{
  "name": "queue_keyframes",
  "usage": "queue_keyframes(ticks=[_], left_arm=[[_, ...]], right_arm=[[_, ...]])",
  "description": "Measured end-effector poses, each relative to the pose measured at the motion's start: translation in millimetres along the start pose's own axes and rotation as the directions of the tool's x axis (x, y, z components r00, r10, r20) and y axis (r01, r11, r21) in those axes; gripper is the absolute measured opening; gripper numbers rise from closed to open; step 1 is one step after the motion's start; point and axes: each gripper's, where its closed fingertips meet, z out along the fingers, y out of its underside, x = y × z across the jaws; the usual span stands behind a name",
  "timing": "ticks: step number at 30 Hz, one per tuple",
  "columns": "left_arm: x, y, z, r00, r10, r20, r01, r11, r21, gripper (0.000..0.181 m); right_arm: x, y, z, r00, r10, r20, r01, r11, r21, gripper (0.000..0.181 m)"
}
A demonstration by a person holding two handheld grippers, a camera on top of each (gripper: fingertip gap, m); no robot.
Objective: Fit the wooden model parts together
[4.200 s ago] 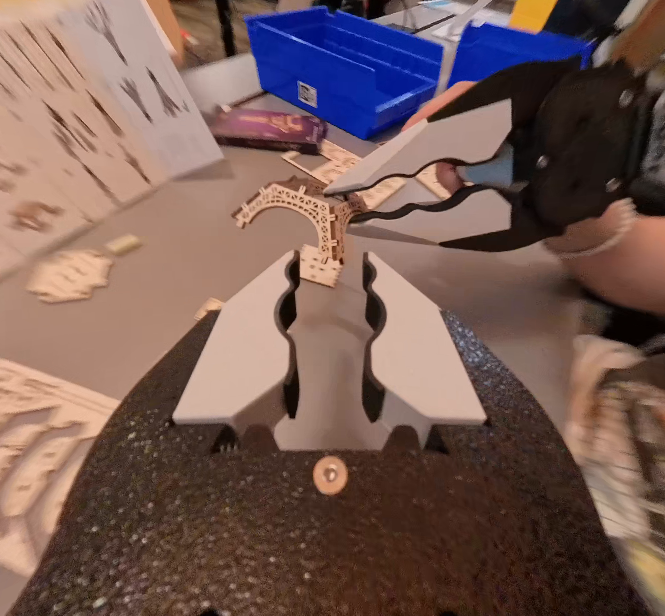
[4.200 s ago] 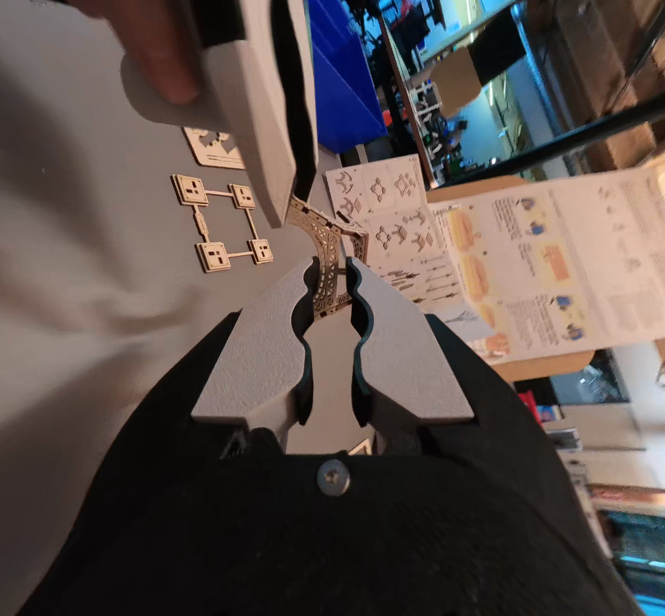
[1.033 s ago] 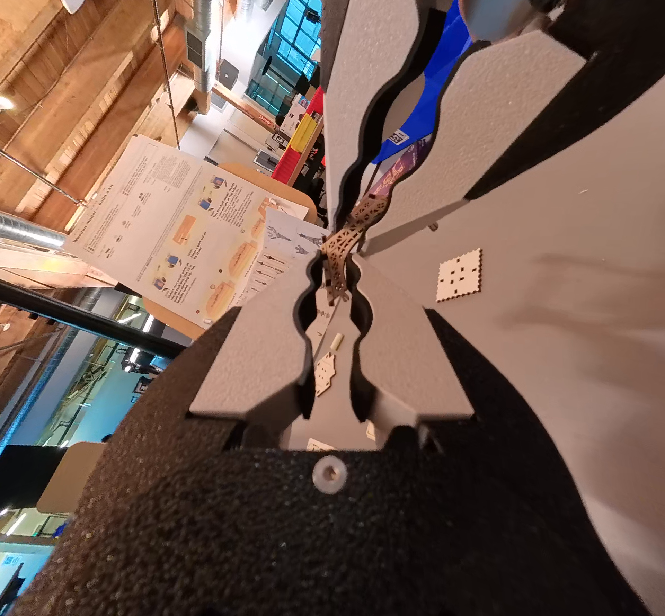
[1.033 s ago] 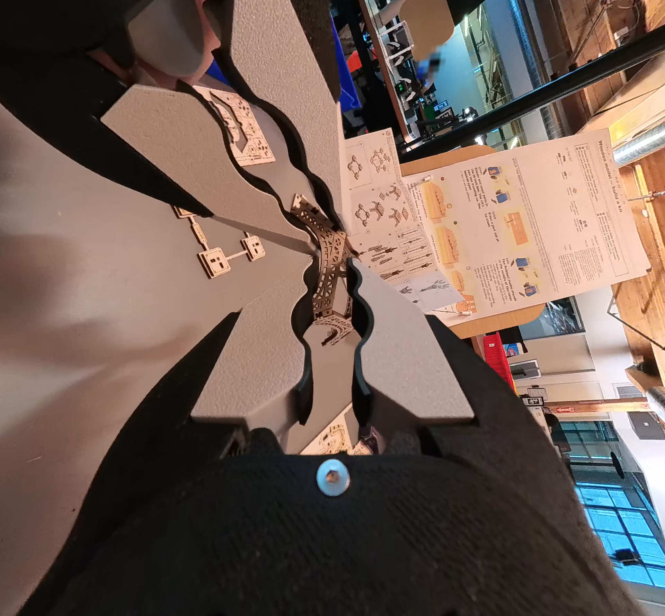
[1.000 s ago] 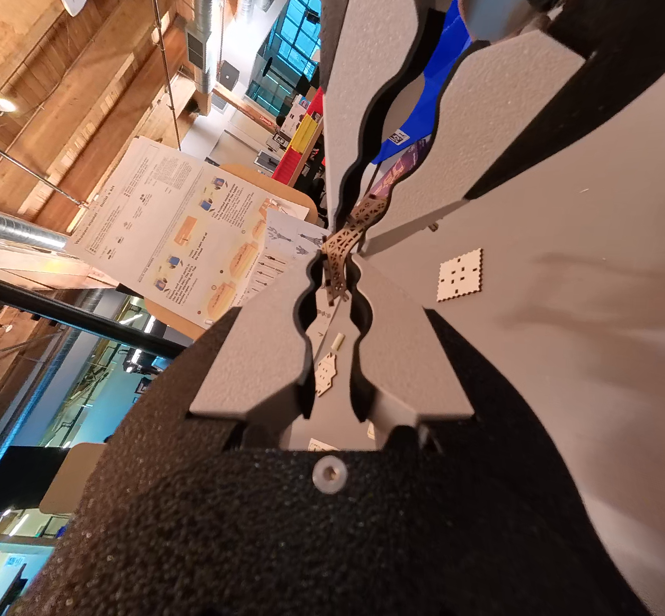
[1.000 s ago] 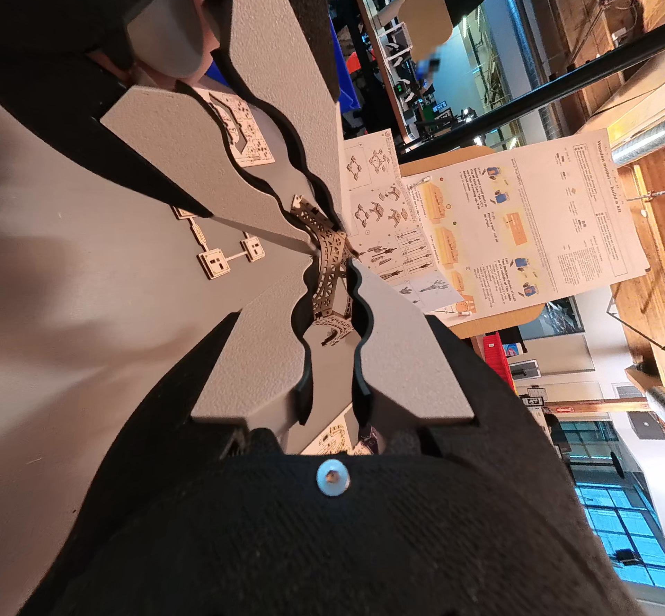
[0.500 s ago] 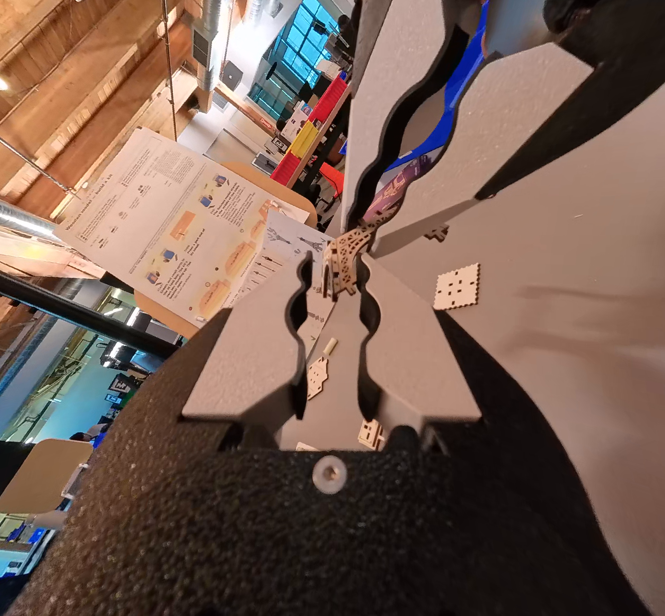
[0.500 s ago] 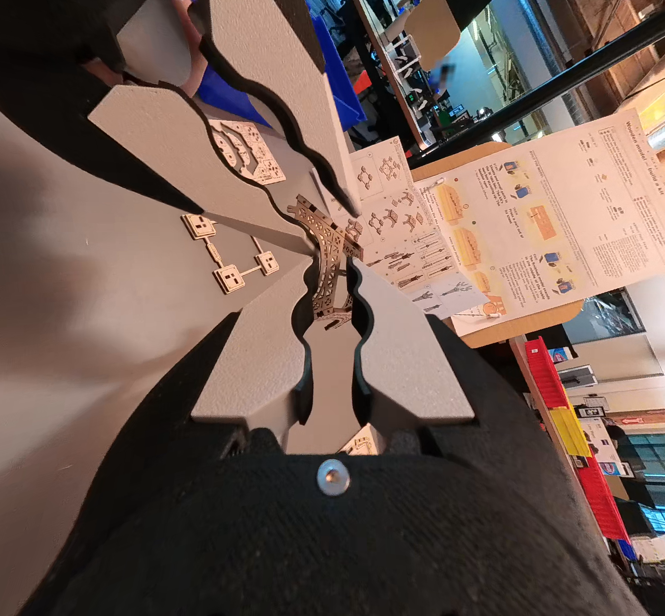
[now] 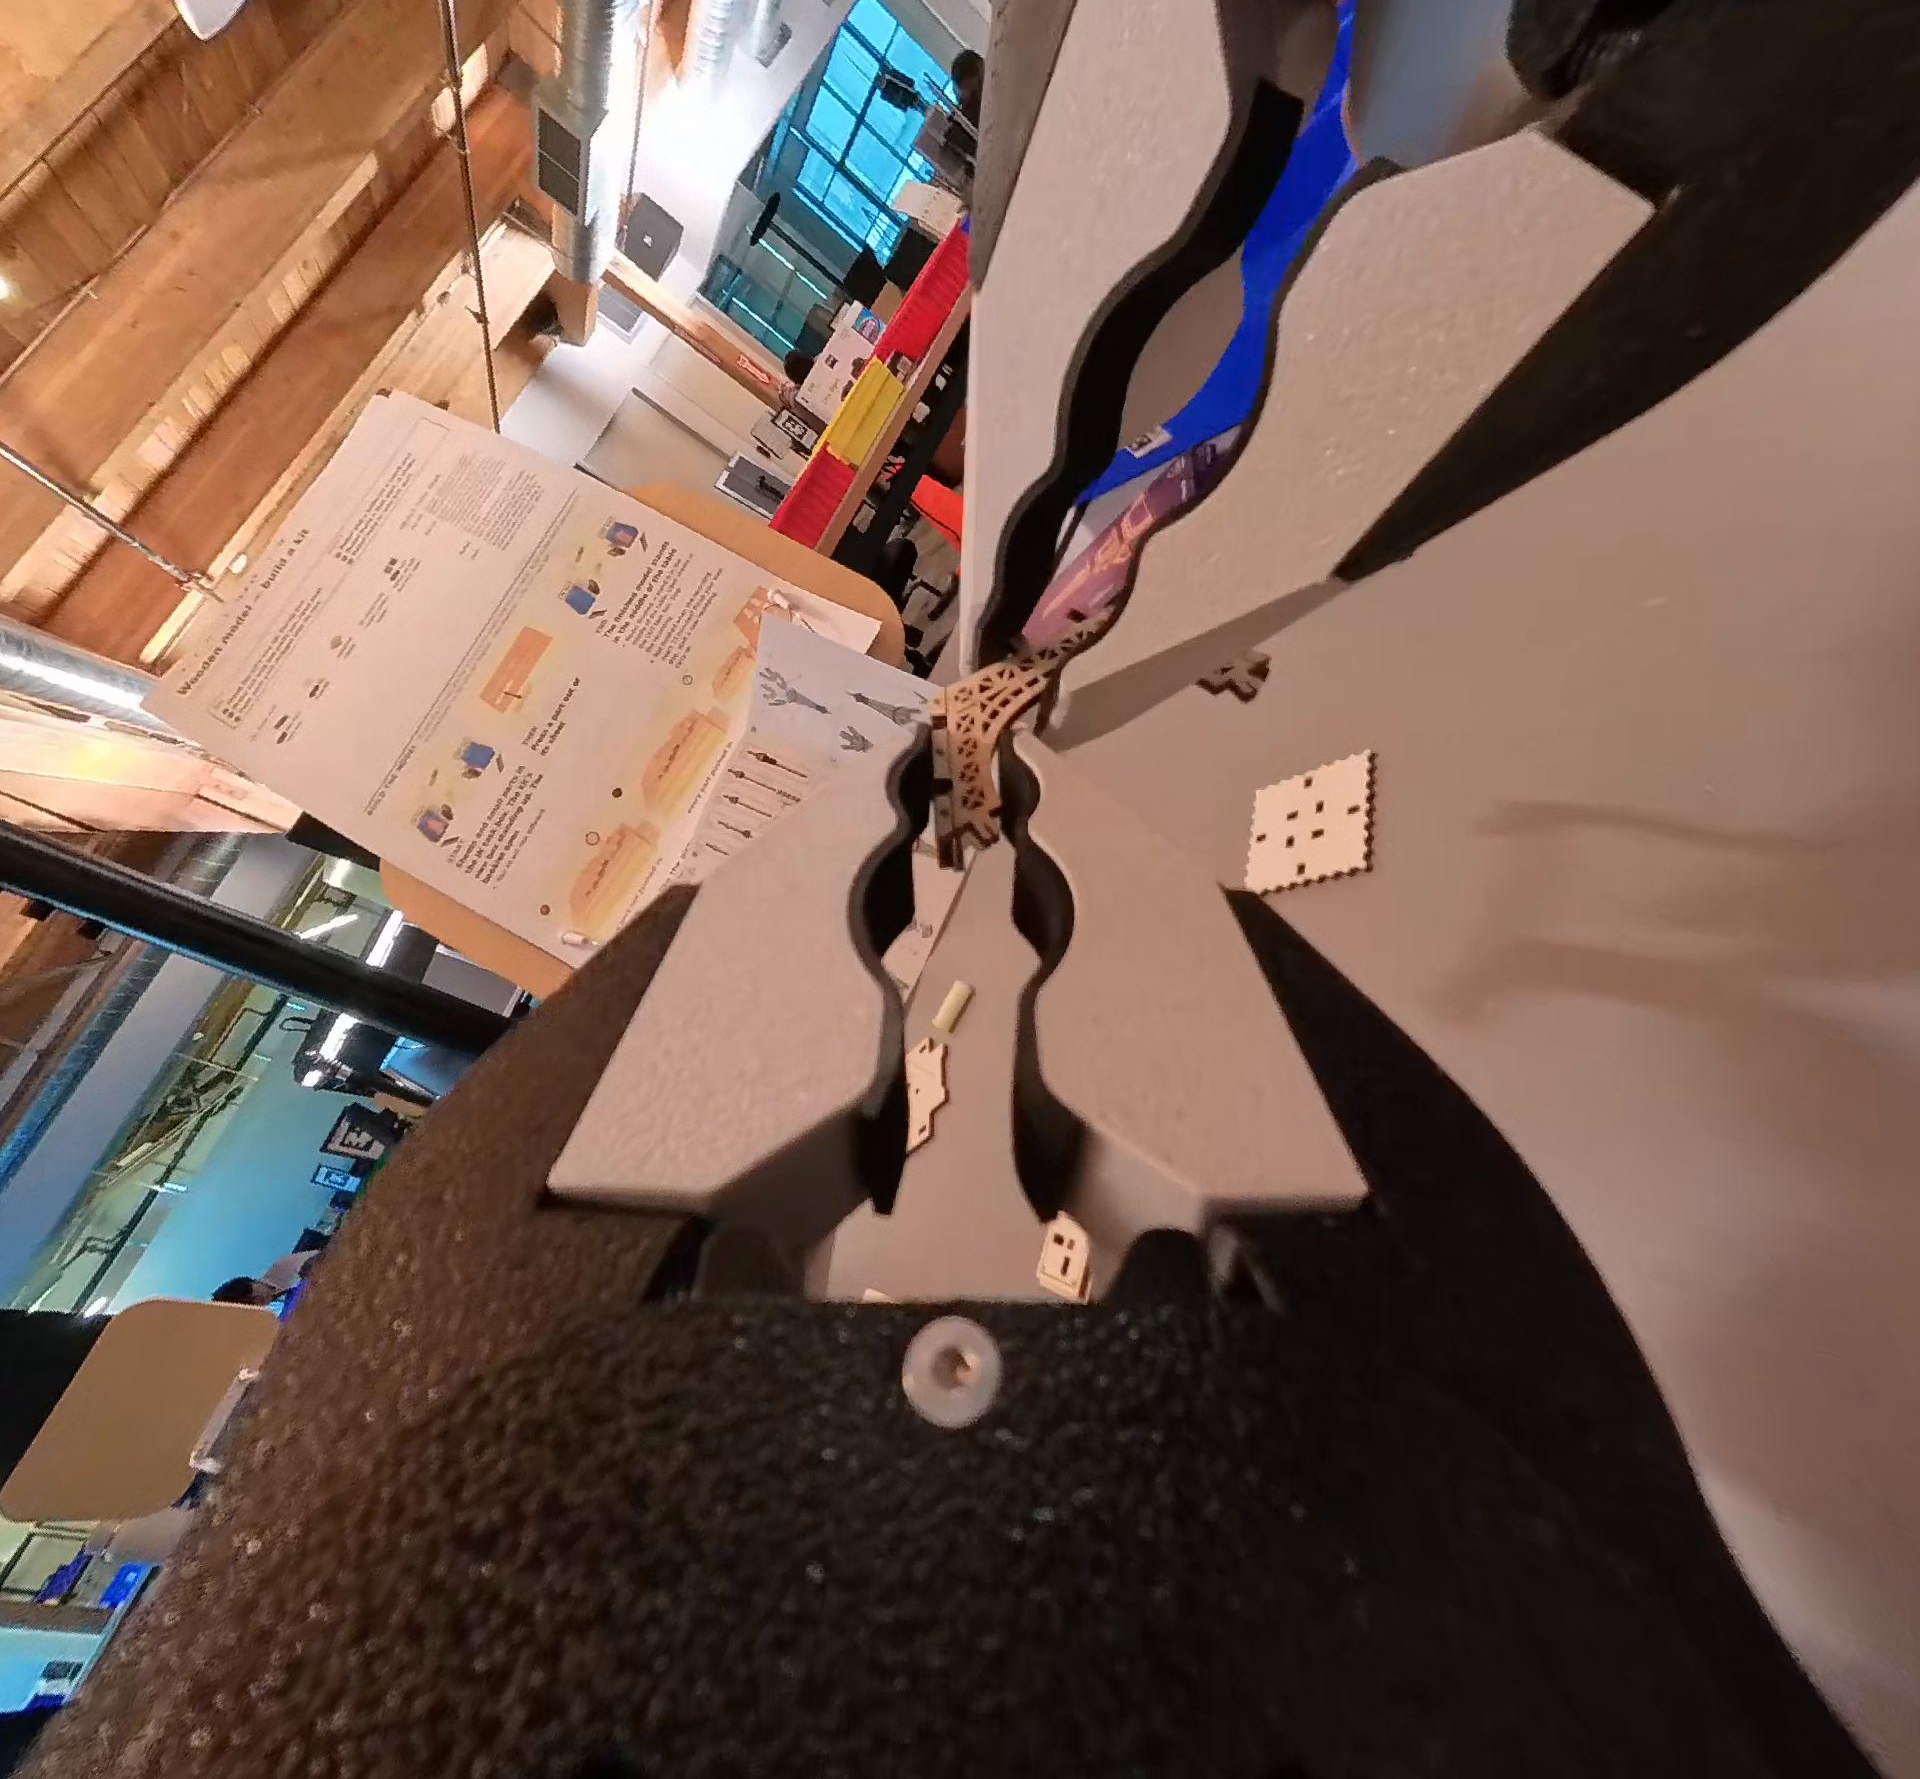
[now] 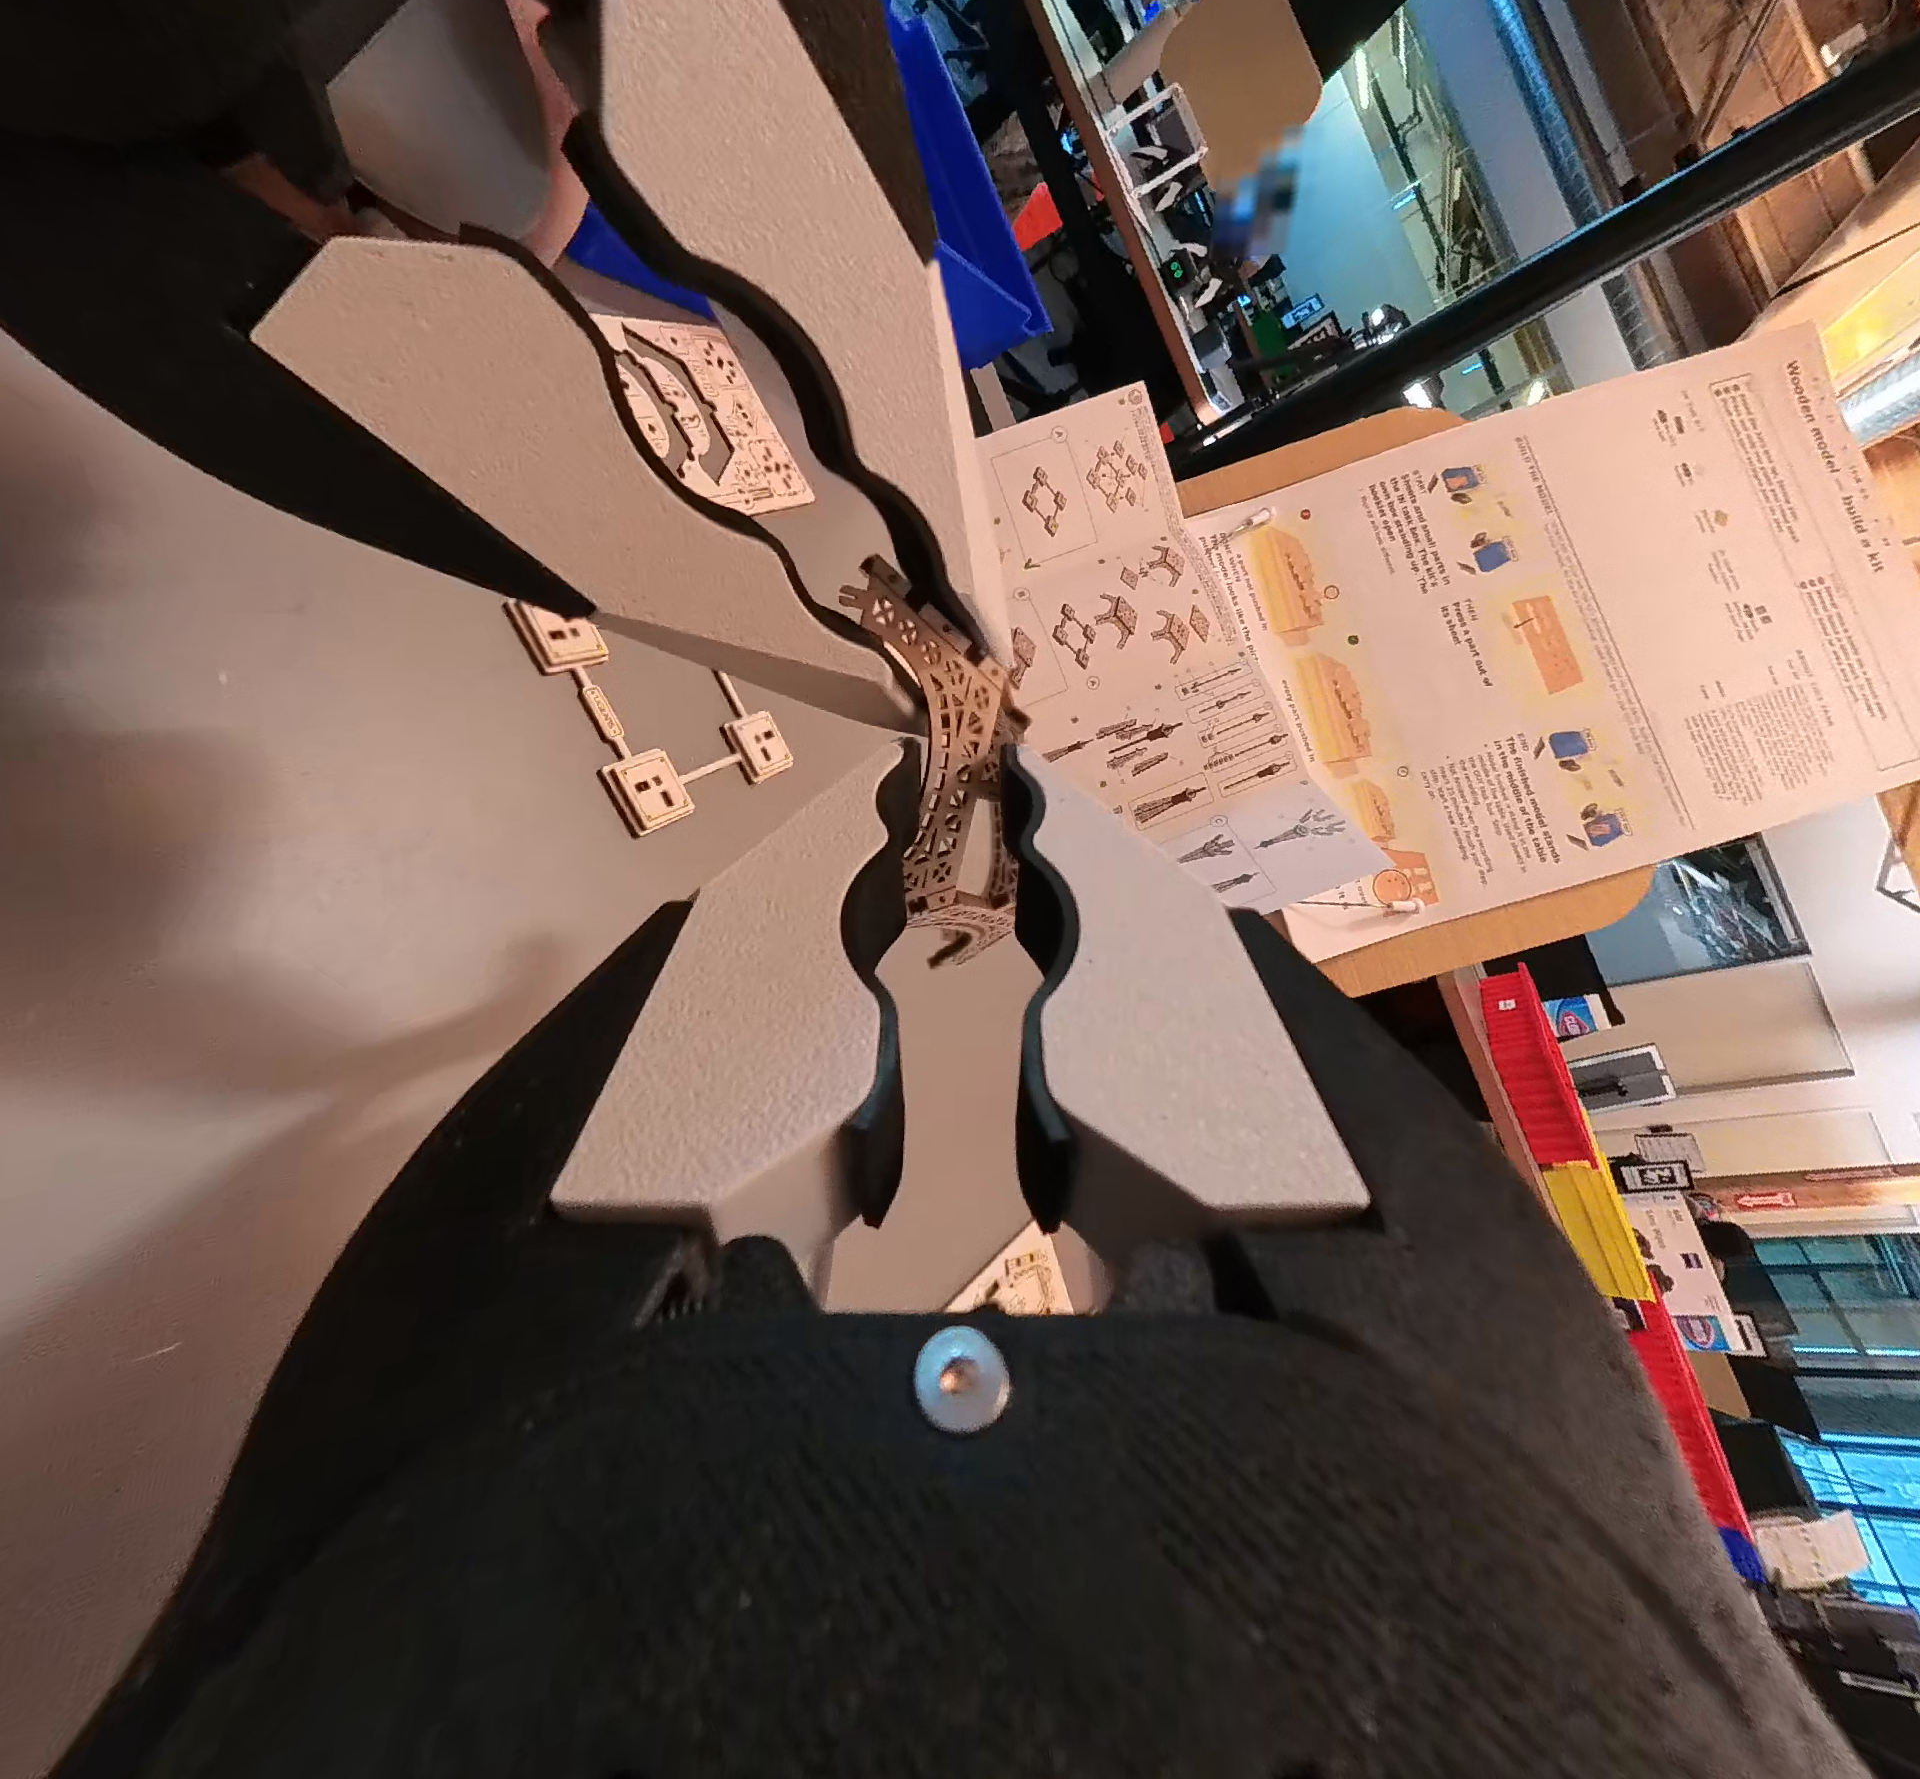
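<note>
A small wooden lattice arch piece (image 9: 977, 753) is held up above the grey table (image 9: 1610, 950) between both grippers. My left gripper (image 9: 968, 750) has its fingertips close around one end of it. My right gripper (image 10: 958, 755) is shut on the other leg of the same piece (image 10: 951, 794). The two grippers meet tip to tip. In the left wrist view the right gripper (image 9: 1013, 664) comes in from the upper right. In the right wrist view the left gripper (image 10: 956, 680) comes in from the upper left.
On the table lie a square perforated wooden plate (image 9: 1311, 820), a frame of small squares (image 10: 665, 721), a punched parts sheet (image 10: 717, 441) and small loose bits (image 9: 954, 1007). Instruction sheets (image 10: 1507, 638) stand behind. A blue bin (image 10: 966, 202) is at the back. The tips of both grippers are at nearly the same place.
The left gripper's fingers spread off the piece half a second ago and have closed in again, farther along it. The right gripper has kept its hold. Both views have tilted slightly.
</note>
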Motion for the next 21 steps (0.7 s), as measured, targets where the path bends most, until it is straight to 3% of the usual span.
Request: queue_keyframes(ticks=[8,17,21], left_arm=[[-12,-5,-2,0.995,-0.006,0.099,0.004,1.000,0.024,0.024],[-6,-5,-1,0.989,0.099,0.109,-0.098,0.995,-0.013,0.008],[-10,-7,-2,0.988,0.079,0.131,-0.080,0.997,0.003,0.008]], right_arm=[[15,5,-2,0.997,-0.017,-0.073,0.017,1.000,-0.005,0.012],[19,7,-3,0.996,-0.008,-0.086,0.007,1.000,-0.017,0.012],[20,5,-3,0.996,0.033,-0.079,-0.032,0.999,0.015,0.013]])
